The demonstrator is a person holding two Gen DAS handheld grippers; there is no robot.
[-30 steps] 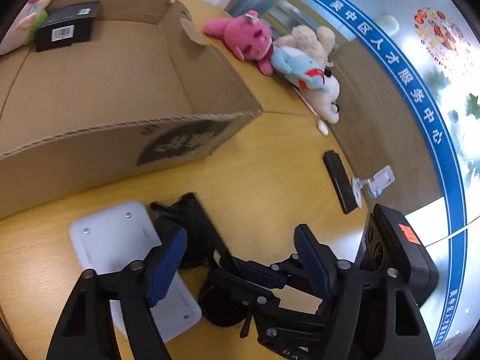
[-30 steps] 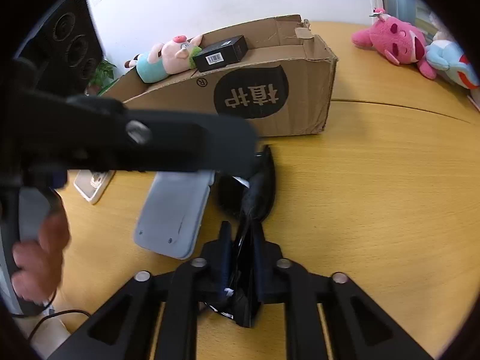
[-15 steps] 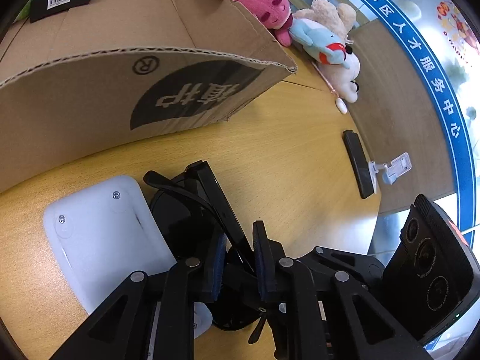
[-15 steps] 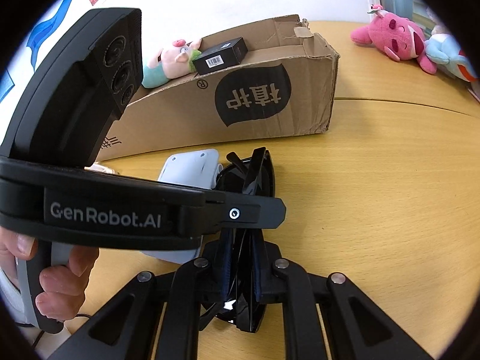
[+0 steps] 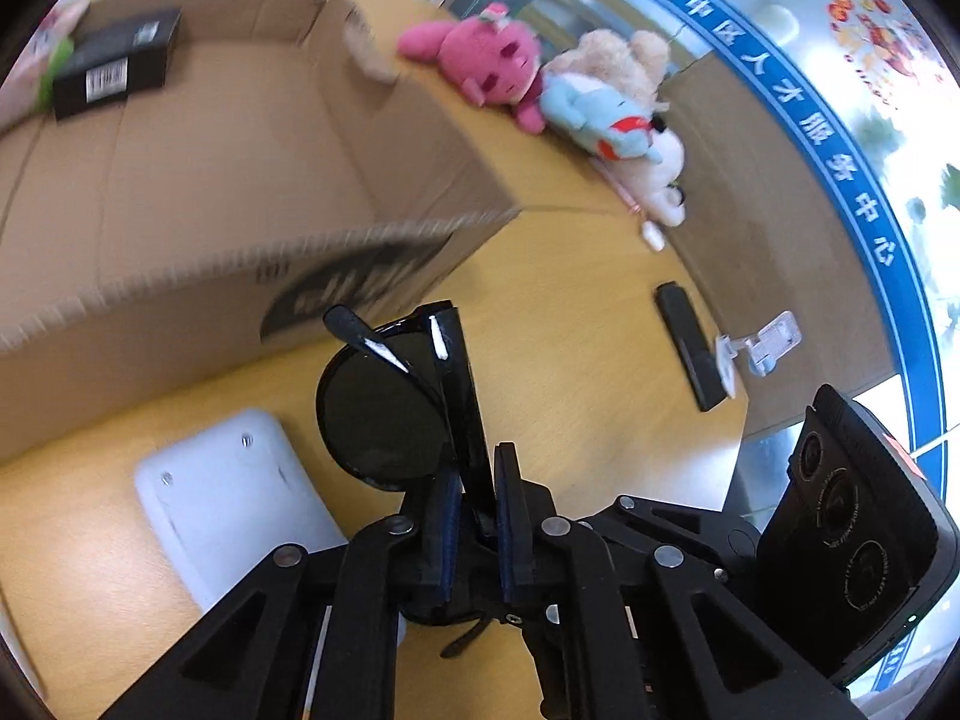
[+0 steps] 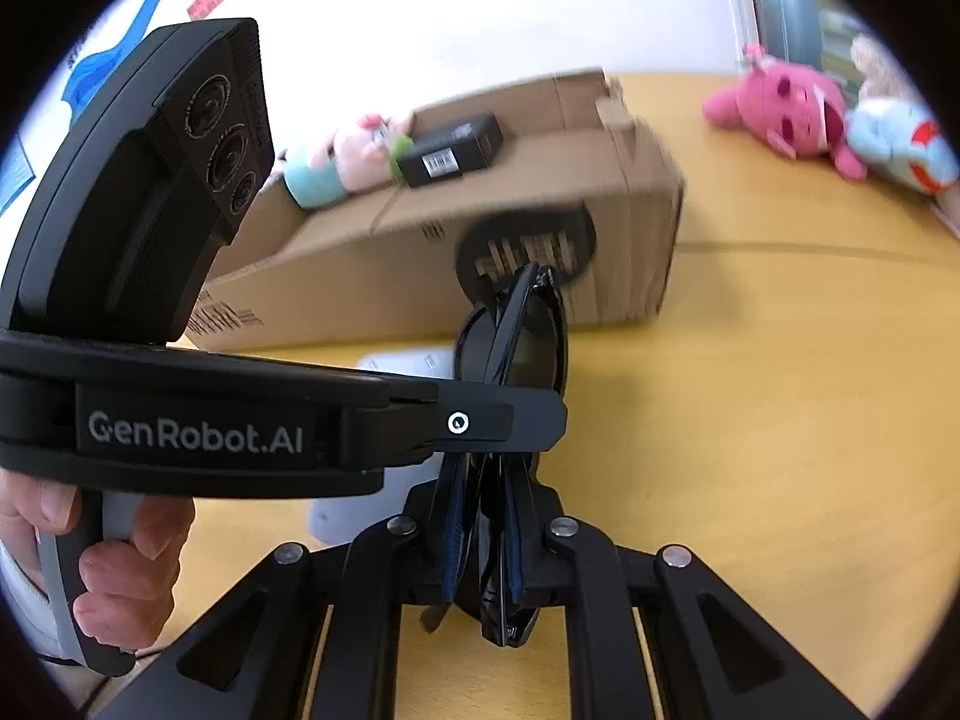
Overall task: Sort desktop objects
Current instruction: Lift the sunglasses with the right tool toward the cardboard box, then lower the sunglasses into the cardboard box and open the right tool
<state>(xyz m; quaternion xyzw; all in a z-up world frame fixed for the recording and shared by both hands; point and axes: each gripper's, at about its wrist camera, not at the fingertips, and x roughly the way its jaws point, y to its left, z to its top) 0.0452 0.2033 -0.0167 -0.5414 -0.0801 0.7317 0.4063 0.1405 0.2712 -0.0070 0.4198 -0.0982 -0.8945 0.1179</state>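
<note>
Public service office, likely: blue wall band with Chinese lettering [image 5: 822, 138], glass partition [image 5: 918, 138], curved wooden table [image 5: 570, 300], cardboard box [image 5: 210, 192].

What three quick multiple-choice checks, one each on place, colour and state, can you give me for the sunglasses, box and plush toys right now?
1. Where is the small black carton?
A. In the cardboard box
B. On the bare table
C. Between gripper fingers

2. What colour is the plush toy nearest the box's far corner?
A. Green
B. Pink
C. Yellow

3. What is the state of the sunglasses?
A. Lying untouched on the table
B. Inside the box
C. Folded and clamped by both grippers

Answers:
1. A, it lies in the box beside a pig plush.
2. B, its body is bright pink.
3. C, the left gripper and right gripper each have fingers shut on the frame.
</note>
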